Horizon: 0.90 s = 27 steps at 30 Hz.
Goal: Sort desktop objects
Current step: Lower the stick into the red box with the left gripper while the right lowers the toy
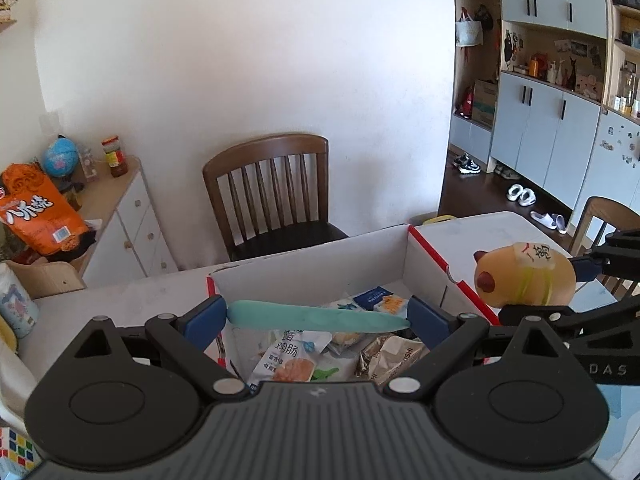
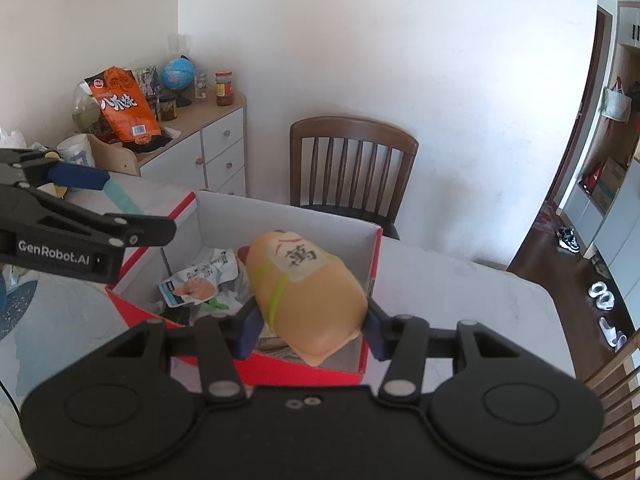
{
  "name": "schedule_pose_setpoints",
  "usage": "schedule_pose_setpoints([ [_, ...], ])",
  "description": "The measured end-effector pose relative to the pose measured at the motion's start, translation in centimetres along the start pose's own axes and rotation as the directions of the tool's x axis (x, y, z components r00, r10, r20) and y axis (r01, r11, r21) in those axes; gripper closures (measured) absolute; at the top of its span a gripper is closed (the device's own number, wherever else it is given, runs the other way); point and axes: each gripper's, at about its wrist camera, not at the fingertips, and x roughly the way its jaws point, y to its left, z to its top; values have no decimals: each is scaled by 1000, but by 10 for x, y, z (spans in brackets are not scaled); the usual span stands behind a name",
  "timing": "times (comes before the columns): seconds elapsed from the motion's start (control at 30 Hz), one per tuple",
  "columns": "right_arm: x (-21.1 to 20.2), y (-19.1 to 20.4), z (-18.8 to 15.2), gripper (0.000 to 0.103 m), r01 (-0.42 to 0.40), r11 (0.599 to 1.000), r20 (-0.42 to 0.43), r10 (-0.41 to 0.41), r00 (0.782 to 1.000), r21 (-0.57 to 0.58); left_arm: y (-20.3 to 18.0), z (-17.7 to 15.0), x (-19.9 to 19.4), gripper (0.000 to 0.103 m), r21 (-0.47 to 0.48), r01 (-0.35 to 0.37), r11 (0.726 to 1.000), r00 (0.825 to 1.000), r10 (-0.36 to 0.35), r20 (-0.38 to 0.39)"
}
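My left gripper (image 1: 318,316) is shut on a long teal strip (image 1: 316,317), held crosswise by its two ends between the blue pads, just above the near edge of the red-and-white cardboard box (image 1: 312,268). My right gripper (image 2: 310,324) is shut on a tan squishy toy (image 2: 304,292) with a white label and yellow bands, over the box's near right part (image 2: 372,256). That toy (image 1: 524,276) and the right gripper (image 1: 576,280) show at the right in the left wrist view. The left gripper (image 2: 100,196) with the teal strip (image 2: 120,196) shows at the left in the right wrist view.
Several snack packets (image 1: 296,356) lie inside the box. The box stands on a white table (image 2: 460,300). A brown wooden chair (image 1: 272,192) stands behind the table. A white drawer cabinet (image 2: 216,152) with an orange bag (image 2: 124,108) is at the left wall.
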Motion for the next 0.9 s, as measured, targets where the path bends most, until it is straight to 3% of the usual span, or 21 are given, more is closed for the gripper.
schedule_pose_setpoints([
  [0.73, 74, 2, 10, 52, -5, 1000, -105, 2, 995, -31, 14, 4, 80, 5, 47, 19, 999, 996, -15, -87],
  [0.9, 93, -5, 9, 51, -31, 999, -142, 33, 989, 13, 18, 3, 102, 5, 68, 16, 998, 994, -8, -110],
])
